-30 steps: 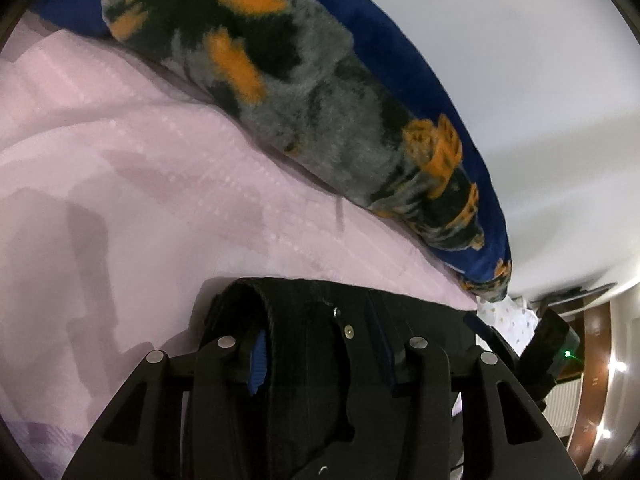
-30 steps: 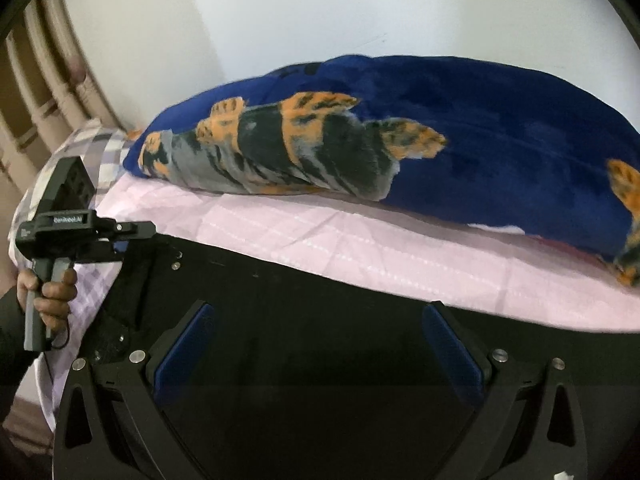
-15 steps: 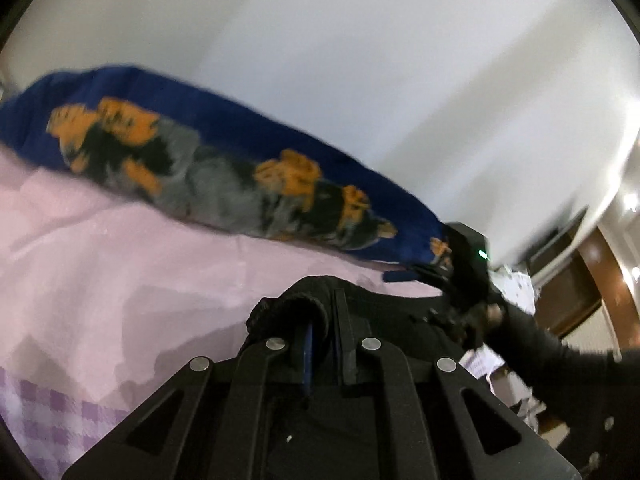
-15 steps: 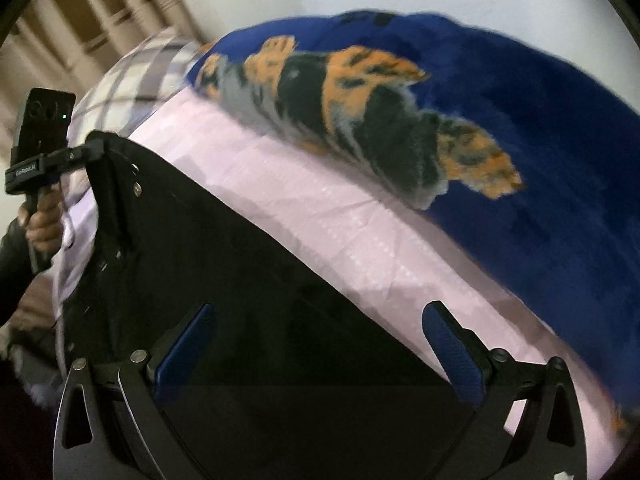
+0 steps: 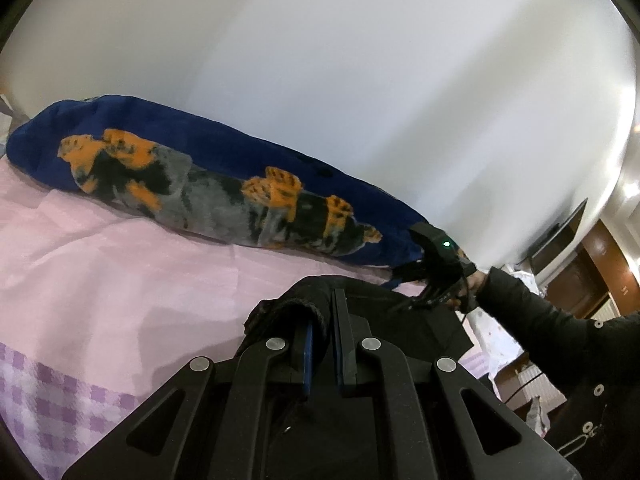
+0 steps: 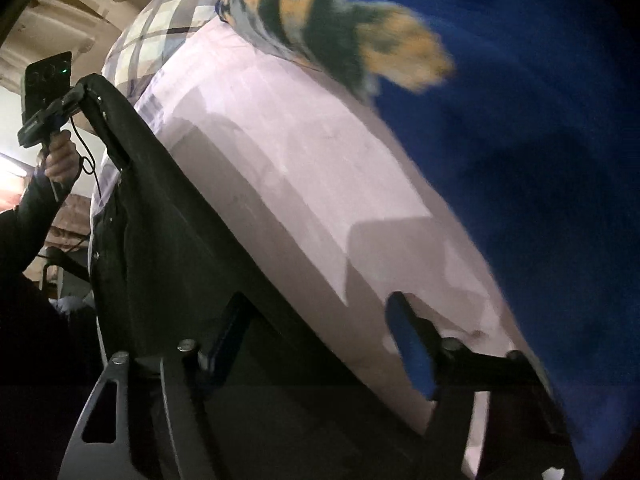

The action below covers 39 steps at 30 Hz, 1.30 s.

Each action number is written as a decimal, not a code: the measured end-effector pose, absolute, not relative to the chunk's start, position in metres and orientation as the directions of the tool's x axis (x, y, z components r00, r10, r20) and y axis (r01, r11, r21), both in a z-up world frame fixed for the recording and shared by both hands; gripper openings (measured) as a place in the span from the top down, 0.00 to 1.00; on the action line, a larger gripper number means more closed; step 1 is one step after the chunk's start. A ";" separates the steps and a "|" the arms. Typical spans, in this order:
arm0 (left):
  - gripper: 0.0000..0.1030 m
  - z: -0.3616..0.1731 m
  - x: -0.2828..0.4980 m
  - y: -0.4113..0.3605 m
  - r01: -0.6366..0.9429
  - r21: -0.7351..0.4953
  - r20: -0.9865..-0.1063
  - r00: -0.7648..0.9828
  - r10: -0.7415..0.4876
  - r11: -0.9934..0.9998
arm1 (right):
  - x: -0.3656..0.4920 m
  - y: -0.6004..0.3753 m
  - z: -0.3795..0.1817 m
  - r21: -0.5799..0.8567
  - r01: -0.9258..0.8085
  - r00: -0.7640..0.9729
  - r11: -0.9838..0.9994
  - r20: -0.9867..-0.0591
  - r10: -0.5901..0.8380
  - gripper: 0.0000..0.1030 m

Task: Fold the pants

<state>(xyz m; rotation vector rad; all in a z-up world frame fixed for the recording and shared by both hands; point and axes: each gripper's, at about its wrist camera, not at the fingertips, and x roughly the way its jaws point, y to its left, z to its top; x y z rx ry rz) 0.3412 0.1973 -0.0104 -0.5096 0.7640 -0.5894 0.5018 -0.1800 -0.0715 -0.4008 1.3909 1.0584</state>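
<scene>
Black pants (image 5: 384, 320) lie on a pink bed sheet (image 5: 140, 280). My left gripper (image 5: 322, 320) is shut on a bunched corner of the waistband and holds it raised off the sheet. The right wrist view shows that corner (image 6: 100, 92) hanging from the left gripper (image 6: 86, 90). My right gripper (image 6: 318, 304) points steeply down over the pants' (image 6: 172, 220) long edge. Its jaws are closing: one finger is over the black cloth, the blue pad (image 6: 408, 344) is over the sheet (image 6: 300, 160), and neither presses. The left wrist view shows the right gripper (image 5: 408, 290) at the pants' far end.
A rolled blue blanket (image 5: 240, 184) with an orange and grey tiger print lies along the white wall (image 5: 360, 80) behind the sheet, and shows again (image 6: 520, 120) close to my right gripper. A plaid pillow (image 6: 160, 28) sits at the bed's head. A dark sleeve (image 5: 540, 320) reaches in from the right.
My left gripper closed on the waistband corner and lifted it. My right gripper tipped downward and rolled, and its jaws narrowed over the pants' edge.
</scene>
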 end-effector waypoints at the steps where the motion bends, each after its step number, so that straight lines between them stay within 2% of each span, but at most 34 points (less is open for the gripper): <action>1: 0.92 -0.011 0.342 0.197 0.301 -0.614 -0.491 0.579 -0.651 0.730 | 0.504 -0.188 -0.070 0.332 -0.782 -0.154 0.527 -0.923 0.353 0.42; 3: 0.92 -0.011 0.344 0.196 0.295 -0.608 -0.501 0.578 -0.644 0.737 | 0.506 -0.200 -0.071 0.321 -0.775 -0.153 0.545 -0.931 0.331 0.53; 7: 0.92 -0.015 0.348 0.196 0.277 -0.600 -0.516 0.584 -0.627 0.751 | 0.504 -0.222 -0.072 0.298 -0.759 -0.143 0.579 -0.944 0.298 0.60; 9: 0.92 -0.016 0.348 0.196 0.271 -0.600 -0.517 0.587 -0.623 0.753 | 0.500 -0.226 -0.073 0.272 -0.762 -0.125 0.587 -0.952 0.279 0.78; 11: 0.92 -0.015 0.347 0.194 0.271 -0.585 -0.525 0.592 -0.611 0.765 | 0.494 -0.227 -0.070 0.228 -0.776 -0.088 0.589 -0.963 0.256 0.86; 17: 0.92 -0.015 0.345 0.194 0.253 -0.561 -0.543 0.607 -0.581 0.788 | 0.460 -0.224 -0.041 0.061 -0.779 0.110 0.624 -0.967 0.232 0.90; 24: 0.92 0.007 0.319 0.188 0.298 -0.502 -0.544 0.621 -0.564 0.812 | 0.390 -0.223 -0.001 -0.113 -0.680 0.351 0.724 -0.918 0.186 0.91; 33: 0.92 0.027 0.239 0.180 0.359 -0.497 -0.521 0.604 -0.603 0.790 | 0.286 -0.235 0.013 -0.096 -0.541 0.438 0.835 -0.880 0.182 0.92; 39: 0.91 0.016 0.178 0.179 0.373 -0.496 -0.554 0.559 -0.617 0.784 | 0.228 -0.250 0.009 -0.053 -0.481 0.444 0.875 -0.875 0.191 0.93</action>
